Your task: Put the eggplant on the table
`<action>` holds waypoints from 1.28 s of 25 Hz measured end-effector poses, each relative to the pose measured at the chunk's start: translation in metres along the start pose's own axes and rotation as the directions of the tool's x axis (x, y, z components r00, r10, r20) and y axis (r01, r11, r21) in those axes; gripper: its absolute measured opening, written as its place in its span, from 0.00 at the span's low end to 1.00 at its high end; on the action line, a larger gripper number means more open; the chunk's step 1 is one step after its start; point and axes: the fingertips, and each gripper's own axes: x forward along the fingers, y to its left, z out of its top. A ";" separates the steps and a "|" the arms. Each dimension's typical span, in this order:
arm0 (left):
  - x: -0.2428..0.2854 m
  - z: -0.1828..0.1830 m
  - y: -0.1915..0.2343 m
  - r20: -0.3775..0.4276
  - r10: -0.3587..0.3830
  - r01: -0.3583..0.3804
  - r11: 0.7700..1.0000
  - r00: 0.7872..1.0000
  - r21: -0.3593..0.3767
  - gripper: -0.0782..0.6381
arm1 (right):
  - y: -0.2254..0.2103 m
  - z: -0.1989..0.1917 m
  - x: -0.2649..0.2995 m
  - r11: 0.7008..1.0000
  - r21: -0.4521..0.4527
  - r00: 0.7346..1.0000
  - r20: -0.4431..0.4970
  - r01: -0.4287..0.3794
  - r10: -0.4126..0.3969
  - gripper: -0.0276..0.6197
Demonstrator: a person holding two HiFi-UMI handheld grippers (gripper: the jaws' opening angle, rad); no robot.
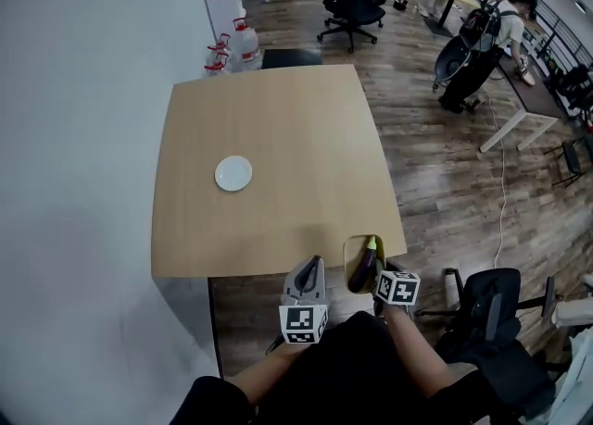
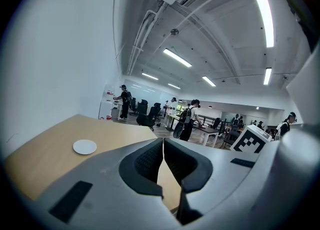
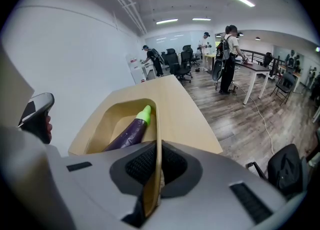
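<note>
A purple eggplant (image 1: 363, 271) with a green stem end lies in a shallow wooden bowl (image 1: 350, 249) held over the near right corner of the light wooden table (image 1: 278, 136). My right gripper (image 1: 380, 273) is shut on the bowl's right rim. In the right gripper view the thin rim (image 3: 156, 139) runs straight between the jaws of the right gripper (image 3: 156, 174), with the eggplant (image 3: 129, 133) just left of it. My left gripper (image 1: 313, 262) is beside the bowl on its left, shut with nothing in it. Its pads (image 2: 150, 163) meet in the left gripper view.
A small white plate (image 1: 233, 173) sits on the table's left half, also in the left gripper view (image 2: 85, 147). A white wall runs along the left. Water jugs (image 1: 243, 42) and office chairs (image 1: 350, 2) stand beyond the table. A black chair (image 1: 491, 307) is at my right.
</note>
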 end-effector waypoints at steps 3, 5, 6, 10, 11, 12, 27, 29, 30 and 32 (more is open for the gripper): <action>0.015 0.001 0.013 -0.002 -0.003 0.003 1.000 1.000 -0.001 0.13 | 0.002 0.019 0.019 1.000 -0.006 1.000 0.000 0.001 -0.001 0.14; 0.026 0.005 0.021 0.006 0.004 -0.004 1.000 1.000 -0.008 0.13 | 0.001 0.033 0.034 1.000 -0.011 1.000 -0.002 0.005 -0.005 0.14; 0.032 0.008 0.024 0.013 0.008 -0.008 1.000 1.000 -0.013 0.13 | 0.001 0.041 0.042 1.000 -0.015 1.000 -0.002 0.006 -0.006 0.14; 0.053 0.017 0.039 0.031 0.026 -0.026 1.000 0.999 -0.013 0.13 | -0.001 0.074 0.076 0.999 -0.039 1.000 0.005 0.001 0.000 0.14; 0.058 0.018 0.044 0.035 0.032 -0.031 0.999 0.999 -0.010 0.13 | -0.001 0.083 0.085 0.999 -0.042 1.000 0.007 -0.004 0.004 0.14; 0.064 0.019 0.049 0.037 0.037 -0.037 0.999 0.999 -0.006 0.13 | -0.002 0.091 0.095 0.999 -0.044 1.000 0.007 -0.010 0.011 0.14; 0.188 0.033 0.103 -0.028 0.105 -0.105 0.994 0.994 0.021 0.13 | -0.009 0.189 0.228 0.997 -0.059 0.996 -0.072 -0.057 0.053 0.14; 0.204 0.033 0.103 -0.035 0.103 -0.103 0.995 0.994 0.018 0.13 | -0.012 0.198 0.242 0.996 -0.064 0.995 -0.083 -0.059 0.054 0.14; 0.210 0.032 0.104 -0.041 0.106 -0.106 0.994 0.993 0.016 0.13 | -0.013 0.202 0.249 0.996 -0.066 0.994 -0.089 -0.063 0.057 0.14; 0.221 0.031 0.109 -0.055 0.122 -0.121 0.993 0.991 0.015 0.13 | -0.013 0.209 0.264 0.995 -0.067 0.993 -0.098 -0.074 0.067 0.14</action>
